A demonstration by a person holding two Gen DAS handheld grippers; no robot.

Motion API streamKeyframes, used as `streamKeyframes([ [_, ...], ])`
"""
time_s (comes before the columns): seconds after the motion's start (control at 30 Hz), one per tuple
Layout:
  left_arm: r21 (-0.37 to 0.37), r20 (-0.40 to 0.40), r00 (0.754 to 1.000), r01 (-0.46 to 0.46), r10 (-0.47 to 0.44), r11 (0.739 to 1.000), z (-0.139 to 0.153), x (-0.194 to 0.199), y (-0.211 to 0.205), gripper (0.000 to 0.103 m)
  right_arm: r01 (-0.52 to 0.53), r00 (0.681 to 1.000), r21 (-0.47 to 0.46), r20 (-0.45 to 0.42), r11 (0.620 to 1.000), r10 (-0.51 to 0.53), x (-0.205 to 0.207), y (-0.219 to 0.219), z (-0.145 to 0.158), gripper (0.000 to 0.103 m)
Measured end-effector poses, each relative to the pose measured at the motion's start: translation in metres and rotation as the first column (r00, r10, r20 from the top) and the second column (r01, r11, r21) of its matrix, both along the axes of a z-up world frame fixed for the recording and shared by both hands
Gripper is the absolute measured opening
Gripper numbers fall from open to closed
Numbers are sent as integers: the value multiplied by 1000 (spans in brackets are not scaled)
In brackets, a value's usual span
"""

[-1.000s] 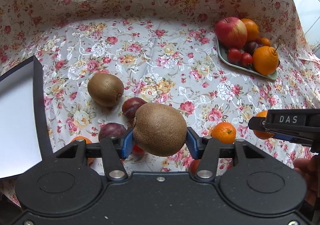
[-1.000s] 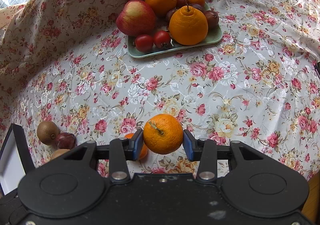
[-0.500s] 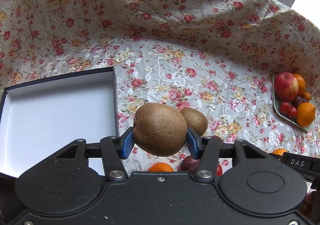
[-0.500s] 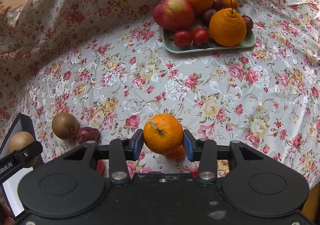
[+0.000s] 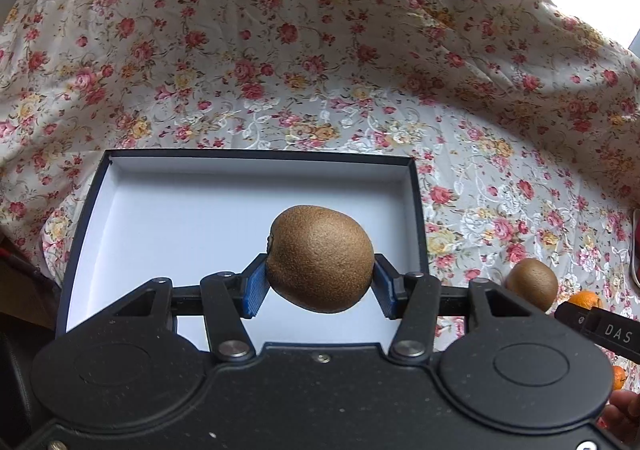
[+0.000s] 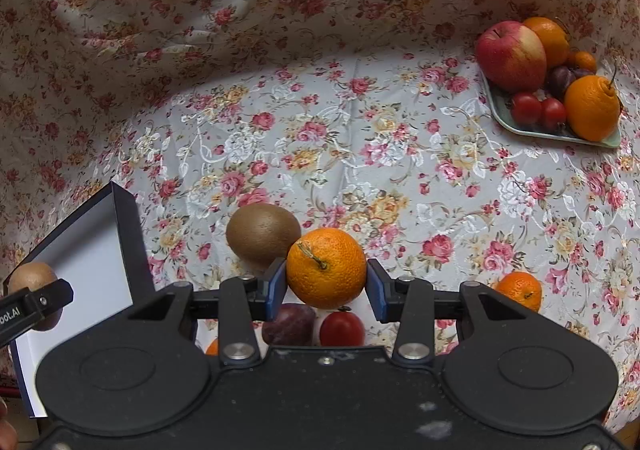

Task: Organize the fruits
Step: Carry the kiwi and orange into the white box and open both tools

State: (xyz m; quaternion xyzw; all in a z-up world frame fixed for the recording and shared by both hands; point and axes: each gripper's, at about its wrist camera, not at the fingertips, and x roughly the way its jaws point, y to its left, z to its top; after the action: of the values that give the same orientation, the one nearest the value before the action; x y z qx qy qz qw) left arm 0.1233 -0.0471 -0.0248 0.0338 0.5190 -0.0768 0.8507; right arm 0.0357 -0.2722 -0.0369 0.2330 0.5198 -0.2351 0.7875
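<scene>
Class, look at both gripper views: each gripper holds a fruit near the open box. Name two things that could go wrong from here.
1. The left gripper holds the kiwi above the box; released from there, the round fruit may bounce or roll inside.
2. The right gripper carries a mandarin over a loose kiwi, plum and tomato; lowering could knock them rolling.

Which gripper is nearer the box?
Left. The left gripper holds a kiwi over the box; the right gripper, holding an orange, sits beside it.
</scene>
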Motion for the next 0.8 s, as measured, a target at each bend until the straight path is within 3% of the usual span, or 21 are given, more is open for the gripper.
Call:
streamKeyframes([
  [0.3,44,-28,993,-115,116,992,-13,25,67,59,-163,984,-28,71,986,165,46,75,5,44],
  [0.53,49,-56,981,-184,187,982,-22,38,105,59,-273,960,-4,65,962,273,68,128,-11,44],
  [0.8,53,-76,972,-220,224,974,-27,43,128,59,-340,934,-44,103,939,343,83,158,-19,45],
])
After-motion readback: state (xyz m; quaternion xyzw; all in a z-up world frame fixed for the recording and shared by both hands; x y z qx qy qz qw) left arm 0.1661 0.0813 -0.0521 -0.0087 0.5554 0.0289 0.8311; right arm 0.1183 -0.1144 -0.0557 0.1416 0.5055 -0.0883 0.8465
